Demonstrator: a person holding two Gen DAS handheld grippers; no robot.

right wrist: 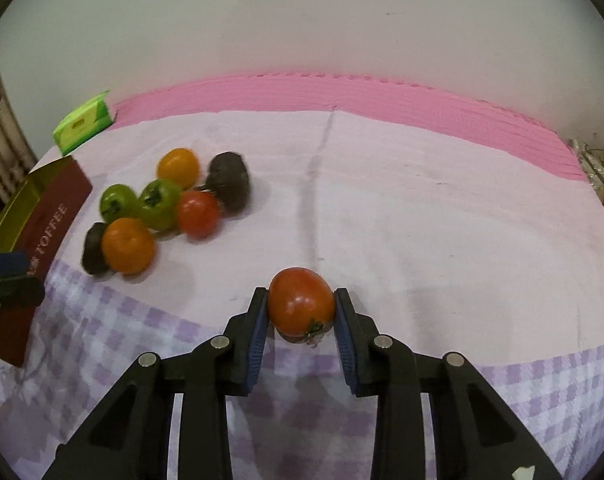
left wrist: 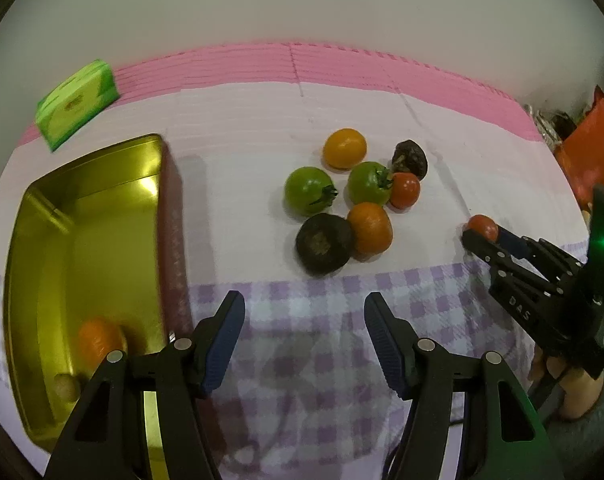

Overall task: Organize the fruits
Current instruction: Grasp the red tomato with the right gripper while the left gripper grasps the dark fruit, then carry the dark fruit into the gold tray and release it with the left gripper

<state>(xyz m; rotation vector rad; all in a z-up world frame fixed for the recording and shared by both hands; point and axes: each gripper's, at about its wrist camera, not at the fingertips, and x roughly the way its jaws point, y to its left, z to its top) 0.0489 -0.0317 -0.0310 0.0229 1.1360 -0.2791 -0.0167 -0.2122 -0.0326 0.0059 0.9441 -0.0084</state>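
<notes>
Right wrist view: right gripper (right wrist: 301, 312) pinches a red-orange round tomato (right wrist: 301, 305), both blue pads pressed flat against its sides, stem end toward the camera. Tomato sits low over the pale lilac cloth with a purple checked border (right wrist: 402, 220); contact with the cloth cannot be told.

Loose fruit cluster lies well apart, up and to the left: one yellow-orange round fruit (right wrist: 178, 168), two green tomatoes (right wrist: 158, 202), a smaller red tomato (right wrist: 197, 213), an orange mandarin (right wrist: 128, 245), two dark brown wrinkled fruits (right wrist: 228, 182). All touch or nearly touch a neighbour.

Left wrist view: left gripper (left wrist: 304, 340) has its jaws spread wide, nothing between them, above the checked border. Gold metal tin tray (left wrist: 42, 220) lies to its left; inside, near corner, one orange fruit (left wrist: 98, 340) and a small beige round item (left wrist: 66, 386), both blurred. Green tissue packet (left wrist: 78, 102) lies beyond the tray.
</notes>
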